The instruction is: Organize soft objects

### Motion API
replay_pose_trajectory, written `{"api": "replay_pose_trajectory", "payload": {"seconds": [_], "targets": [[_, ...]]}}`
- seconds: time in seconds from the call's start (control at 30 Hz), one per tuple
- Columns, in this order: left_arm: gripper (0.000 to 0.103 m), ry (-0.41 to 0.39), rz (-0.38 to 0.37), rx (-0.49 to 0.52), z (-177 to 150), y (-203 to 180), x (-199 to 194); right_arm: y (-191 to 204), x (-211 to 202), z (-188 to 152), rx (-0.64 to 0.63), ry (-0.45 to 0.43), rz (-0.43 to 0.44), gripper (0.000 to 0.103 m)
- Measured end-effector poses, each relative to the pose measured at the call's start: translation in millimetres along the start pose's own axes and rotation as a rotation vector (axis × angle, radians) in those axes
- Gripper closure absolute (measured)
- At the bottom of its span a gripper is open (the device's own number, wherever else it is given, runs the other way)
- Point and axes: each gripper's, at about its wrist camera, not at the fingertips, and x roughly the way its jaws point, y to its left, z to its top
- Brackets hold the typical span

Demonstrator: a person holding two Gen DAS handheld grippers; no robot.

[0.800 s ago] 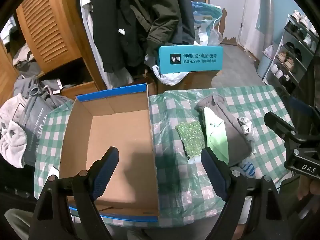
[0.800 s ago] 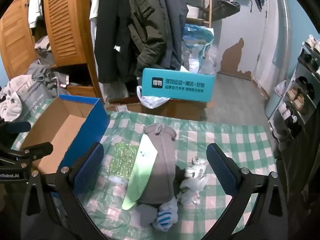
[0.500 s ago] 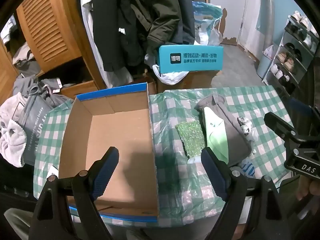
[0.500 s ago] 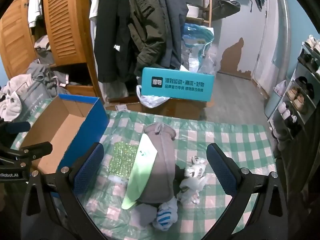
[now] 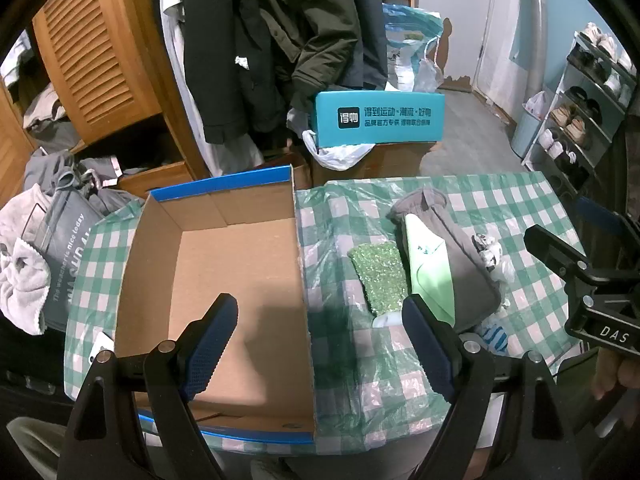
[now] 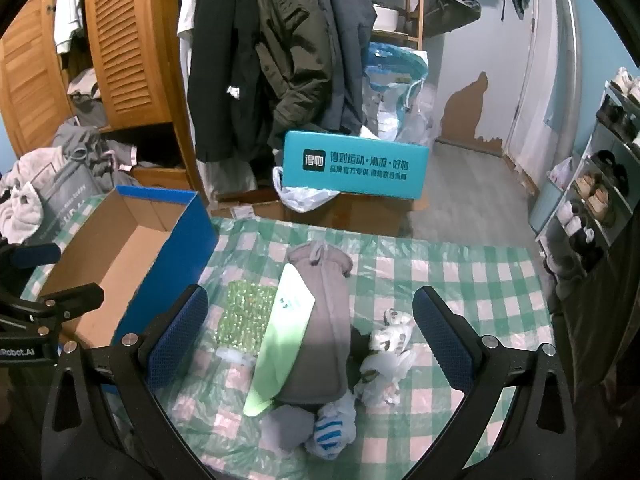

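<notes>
Dark coats (image 6: 280, 60) hang before a louvred wooden wardrobe (image 6: 120, 48). A shoe rack (image 6: 604, 184) lines the pale blue wall (image 6: 600, 52), whose plaster peels above the grey floor (image 6: 472, 184).

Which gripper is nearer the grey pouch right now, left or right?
Right. The right gripper hangs open directly over the grey pouch, framing it. The left gripper is open off to the pouch's side, straddling the cardboard box wall.

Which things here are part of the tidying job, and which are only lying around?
Job:
- open box
- grey pouch
- green sponge
- green card
- striped sock
- patterned sock

Lying about:
- teal box
- hanging coats
- shoe rack
- clothes pile
</notes>
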Motion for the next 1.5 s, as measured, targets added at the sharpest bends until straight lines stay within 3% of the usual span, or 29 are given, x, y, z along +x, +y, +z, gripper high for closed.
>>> {"api": "replay_pose_trajectory", "payload": {"seconds": [1.5], "targets": [[0.017, 0.011, -0.006, 0.003, -4.0, -5.6, 7.1, -1.7, -0.2, -6.2, 0.009, 0.009, 0.004, 0.001]]}}
